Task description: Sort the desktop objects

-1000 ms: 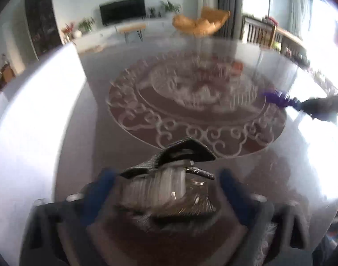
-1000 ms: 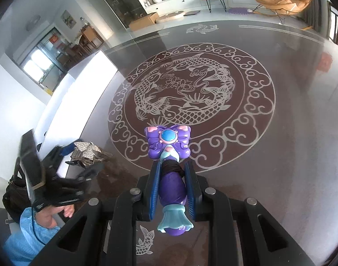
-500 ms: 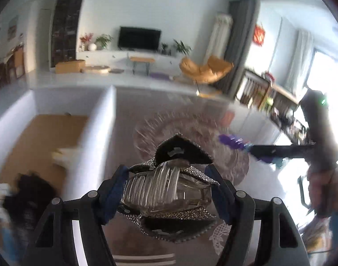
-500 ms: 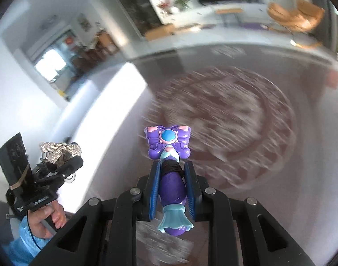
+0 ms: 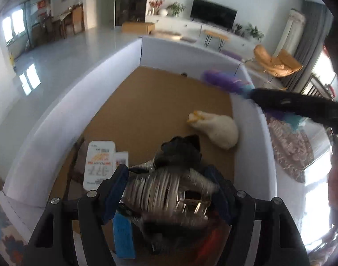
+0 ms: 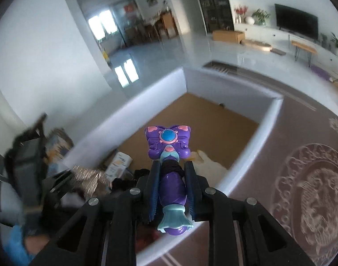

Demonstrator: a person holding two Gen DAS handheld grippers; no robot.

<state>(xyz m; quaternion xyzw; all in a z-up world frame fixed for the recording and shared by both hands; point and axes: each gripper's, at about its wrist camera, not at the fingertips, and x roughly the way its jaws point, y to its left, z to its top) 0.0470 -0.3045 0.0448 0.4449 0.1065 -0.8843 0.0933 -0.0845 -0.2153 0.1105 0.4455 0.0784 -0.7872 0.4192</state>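
My left gripper (image 5: pixel 169 177) is shut on a glittery silver and black hair claw clip (image 5: pixel 169 190), held above the near end of a white-walled box (image 5: pixel 58 110) with a brown floor. My right gripper (image 6: pixel 171 166) is shut on a purple butterfly toy wand (image 6: pixel 169 141), which hangs over the same box (image 6: pixel 266 122) near its right wall. In the left wrist view the wand (image 5: pixel 222 81) and the right gripper's black arm (image 5: pixel 297 104) reach in over the box's right rim. The left gripper (image 6: pixel 64 177) with the sparkling clip (image 6: pixel 89 175) appears blurred at the left of the right wrist view.
Inside the box lie a white plush duck (image 5: pixel 217 128), a white printed packet (image 5: pixel 100 161), a black bundle (image 5: pixel 182 148) and a blue tag (image 5: pixel 123 237). Right of the box runs the dark table with its white round ornament (image 6: pixel 311 192). A person's hand (image 6: pixel 33 241) holds the left gripper.
Both grippers have swung left from over the patterned table to above the white box, each rolling and keeping its object. The box's inside has come into view.
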